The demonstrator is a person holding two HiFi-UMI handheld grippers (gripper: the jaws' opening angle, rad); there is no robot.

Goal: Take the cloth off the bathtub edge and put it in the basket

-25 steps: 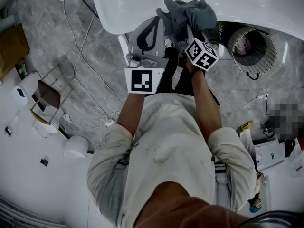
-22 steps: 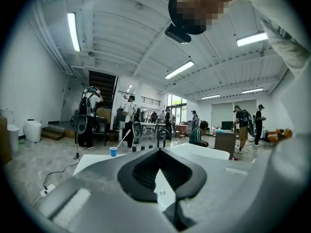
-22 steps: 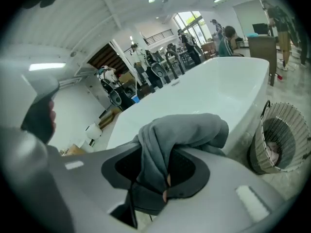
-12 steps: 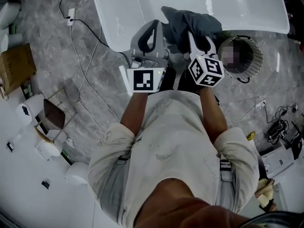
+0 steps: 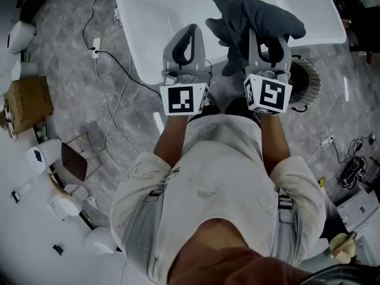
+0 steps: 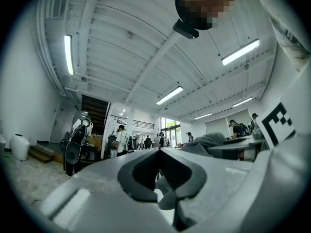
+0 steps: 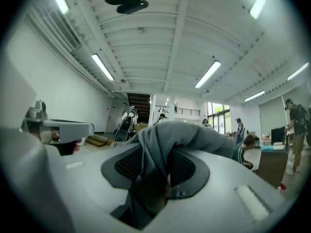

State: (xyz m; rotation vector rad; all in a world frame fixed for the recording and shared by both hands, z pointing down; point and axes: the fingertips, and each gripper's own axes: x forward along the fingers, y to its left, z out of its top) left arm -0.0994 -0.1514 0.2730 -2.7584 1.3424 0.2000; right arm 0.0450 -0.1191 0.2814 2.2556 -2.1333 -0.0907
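A dark grey cloth (image 5: 255,18) hangs bunched over the white bathtub (image 5: 148,16), and my right gripper (image 5: 268,39) is shut on it. In the right gripper view the cloth (image 7: 167,142) drapes across both jaws and fills the gap between them, and the gripper (image 7: 163,174) points up towards the ceiling. My left gripper (image 5: 189,31) stands beside it to the left, shut, with nothing in it. In its own view the left gripper (image 6: 158,150) has its tips meeting, and the cloth (image 6: 206,142) shows to the right. The round basket (image 5: 307,83) stands on the floor by the tub, partly hidden behind my right gripper.
Cables (image 5: 113,70) run across the grey stone floor left of the tub. A cardboard box (image 5: 27,103) and small white items lie at the far left. More cables (image 5: 350,165) lie at the right. Several people stand far off in the hall in both gripper views.
Both grippers have risen and drawn apart, with the cloth still in the right one. The right gripper now covers part of the basket. The view has shifted so more of the tub shows.
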